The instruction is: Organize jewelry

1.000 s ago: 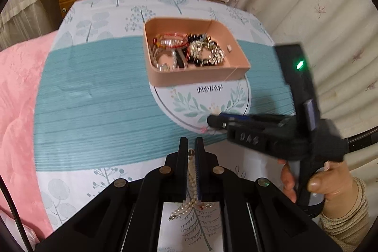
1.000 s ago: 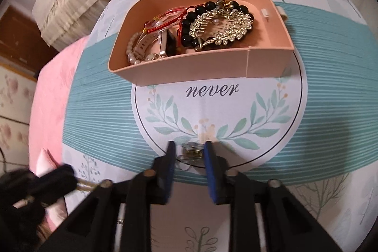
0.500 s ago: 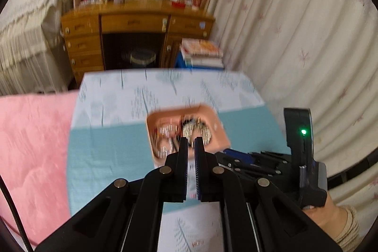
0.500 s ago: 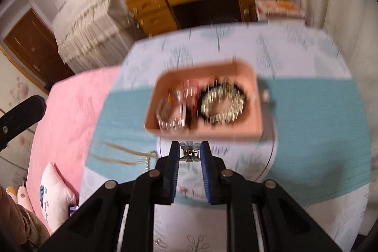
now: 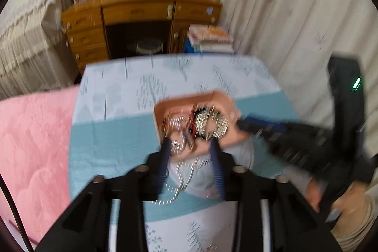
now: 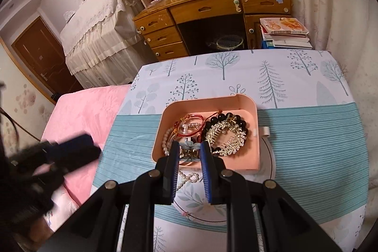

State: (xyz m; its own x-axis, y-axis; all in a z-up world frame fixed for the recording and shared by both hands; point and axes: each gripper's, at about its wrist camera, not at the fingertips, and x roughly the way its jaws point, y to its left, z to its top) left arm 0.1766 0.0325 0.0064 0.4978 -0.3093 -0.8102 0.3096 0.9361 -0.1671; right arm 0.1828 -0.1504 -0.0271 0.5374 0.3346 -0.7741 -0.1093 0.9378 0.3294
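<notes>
A pink box (image 6: 208,98) of bracelets and a rhinestone comb (image 6: 226,138) sits on the tree-print cloth. My right gripper (image 6: 190,145) hangs over the box's near wall, shut on a small pale-blue flower clip (image 6: 189,150). In the blurred left wrist view my left gripper (image 5: 189,142) is above the near side of the box (image 5: 179,102). Its jaws are opening, and a pearl strand (image 5: 182,177) shows loose between and below them, untouched by the pads. The pearl strand (image 6: 189,177) appears just in front of the box; I cannot tell whether it rests on the cloth.
The table cloth (image 6: 307,134) has a teal striped band. A pink quilt (image 6: 82,110) borders it on the left and a curtain (image 6: 330,4) on the right. Beyond the far edge stand a wooden desk (image 6: 212,8) and a stack of books (image 6: 283,32).
Both grippers rose from the cloth to the box. The left jaws, shut on the pearl strand before, have parted and released it. The right gripper carried the clip up with it.
</notes>
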